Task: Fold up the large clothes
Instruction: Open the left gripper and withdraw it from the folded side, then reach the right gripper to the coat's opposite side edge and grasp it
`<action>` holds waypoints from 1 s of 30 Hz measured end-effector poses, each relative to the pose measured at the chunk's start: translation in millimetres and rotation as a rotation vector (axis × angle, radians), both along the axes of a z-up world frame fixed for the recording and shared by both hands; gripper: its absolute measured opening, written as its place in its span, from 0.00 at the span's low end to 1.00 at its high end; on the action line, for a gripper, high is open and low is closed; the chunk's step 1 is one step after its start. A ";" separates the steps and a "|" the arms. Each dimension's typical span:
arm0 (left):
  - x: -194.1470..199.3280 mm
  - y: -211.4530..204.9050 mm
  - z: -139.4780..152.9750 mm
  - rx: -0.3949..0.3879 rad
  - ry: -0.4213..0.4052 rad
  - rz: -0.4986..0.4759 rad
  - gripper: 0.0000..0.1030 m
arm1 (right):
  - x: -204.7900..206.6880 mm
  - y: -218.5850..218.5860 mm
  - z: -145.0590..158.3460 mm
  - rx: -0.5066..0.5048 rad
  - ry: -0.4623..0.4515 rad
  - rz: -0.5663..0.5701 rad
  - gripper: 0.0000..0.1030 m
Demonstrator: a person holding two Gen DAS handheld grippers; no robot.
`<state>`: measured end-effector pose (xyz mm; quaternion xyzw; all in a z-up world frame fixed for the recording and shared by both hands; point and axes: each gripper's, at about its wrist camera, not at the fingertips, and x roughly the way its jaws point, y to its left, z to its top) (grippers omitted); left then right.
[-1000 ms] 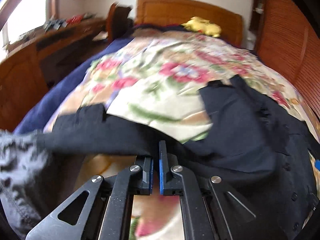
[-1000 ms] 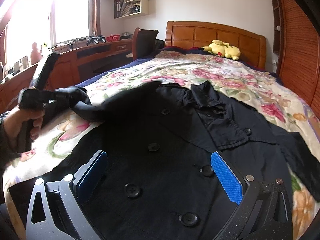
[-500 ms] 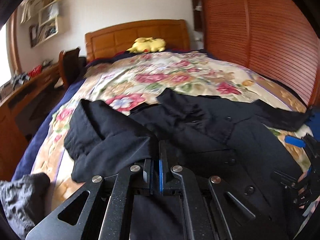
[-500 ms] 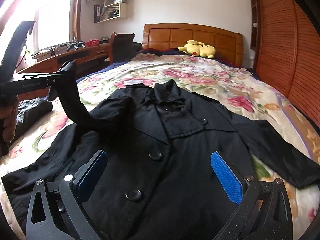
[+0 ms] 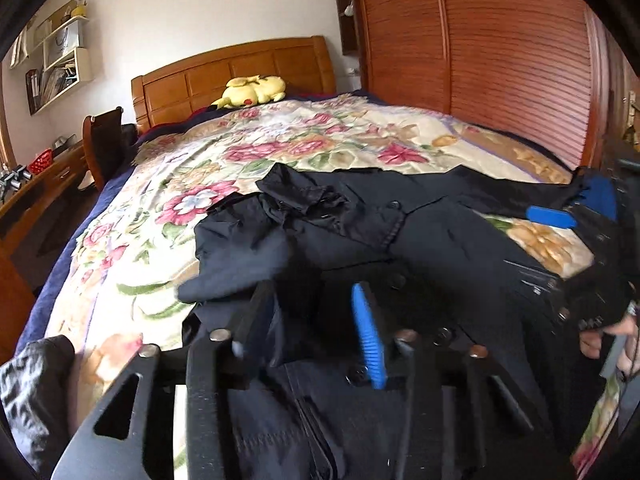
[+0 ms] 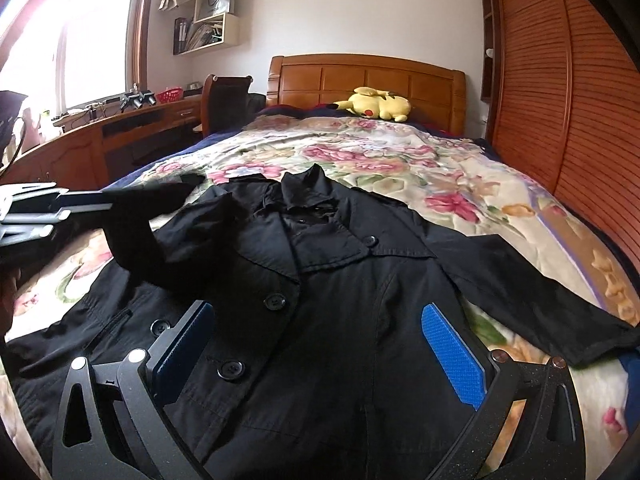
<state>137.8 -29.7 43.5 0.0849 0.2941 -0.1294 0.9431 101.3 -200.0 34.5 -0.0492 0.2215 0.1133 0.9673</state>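
Coat (image 6: 340,320) of black woven cloth, round buttons, floral quilted bedspread (image 6: 400,168)

The black coat (image 6: 320,320) covers the near half of the floral bedspread (image 6: 400,160); beyond its collar the spread lies bare up to the yellow plush toy (image 6: 376,108). Right of the coat stands the slatted wardrobe (image 6: 580,120), left a wooden desk (image 6: 120,132).

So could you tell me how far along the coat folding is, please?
Early. Done: the coat lies face up, buttoned, on the bed. In hand: the left gripper has just been opening over the left sleeve, brought across. Left: the right sleeve, spread out, and the body; right gripper open, empty.
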 end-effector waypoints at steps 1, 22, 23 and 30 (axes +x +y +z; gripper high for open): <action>-3.6 1.4 0.3 -0.006 -0.004 -0.001 0.50 | -1.0 0.4 -0.2 0.000 -0.001 0.000 1.00; -59.2 61.8 -36.6 -0.039 -0.087 0.133 0.79 | 10.0 23.3 2.2 -0.002 -0.008 0.085 1.00; -58.7 63.6 -38.0 -0.044 -0.084 0.133 0.79 | 10.4 25.7 2.1 -0.002 -0.006 0.094 0.99; -58.0 75.4 -51.0 -0.061 -0.049 0.130 0.79 | 16.5 39.1 -1.9 -0.005 0.012 0.150 0.88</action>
